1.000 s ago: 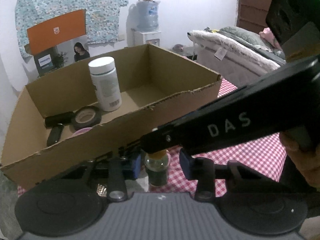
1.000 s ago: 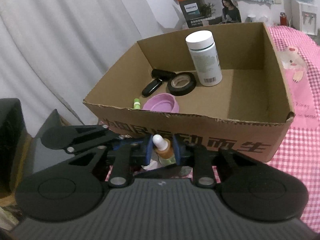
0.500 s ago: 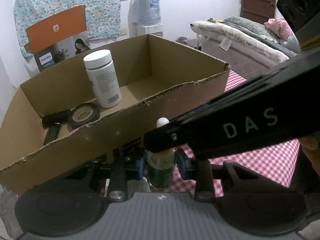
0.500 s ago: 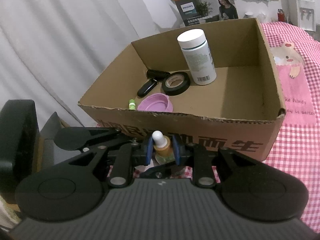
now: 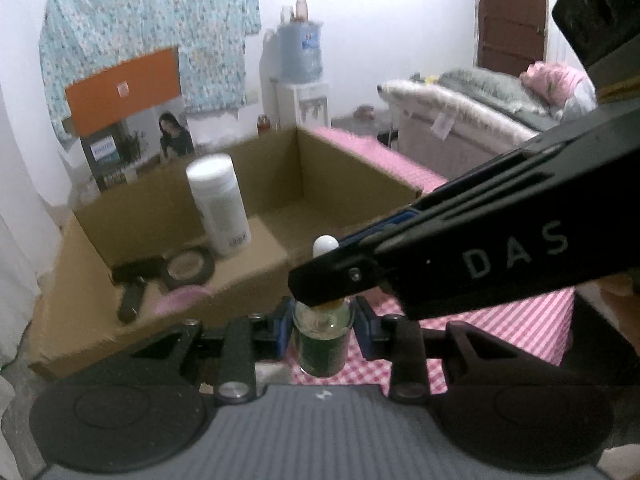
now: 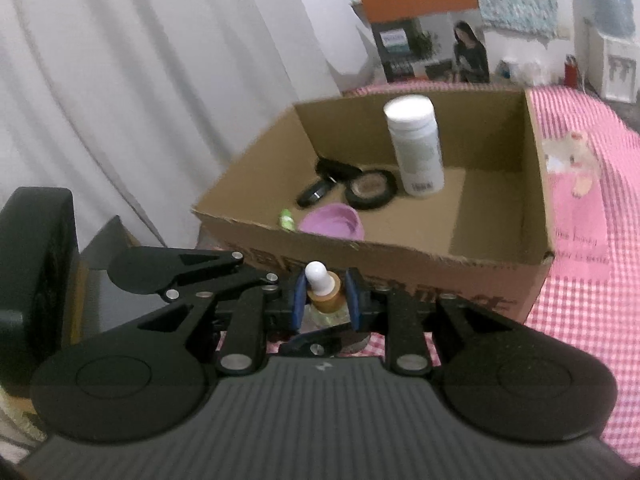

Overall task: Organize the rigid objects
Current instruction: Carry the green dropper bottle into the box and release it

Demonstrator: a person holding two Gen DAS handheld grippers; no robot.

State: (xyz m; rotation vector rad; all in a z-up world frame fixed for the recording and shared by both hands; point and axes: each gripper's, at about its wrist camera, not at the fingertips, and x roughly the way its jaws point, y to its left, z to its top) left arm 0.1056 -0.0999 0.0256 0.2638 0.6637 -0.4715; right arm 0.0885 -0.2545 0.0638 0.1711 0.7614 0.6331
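Currently we have both grippers on one dropper bottle: the left gripper is clamped on its green glass body, the right gripper on its tan collar, just under the white bulb. Bottle is upright, at the near wall of the cardboard box, outside it, above the pink checked cloth. Inside the box: white bottle upright, tape roll, purple lid, two black items. Both views are slightly blurred.
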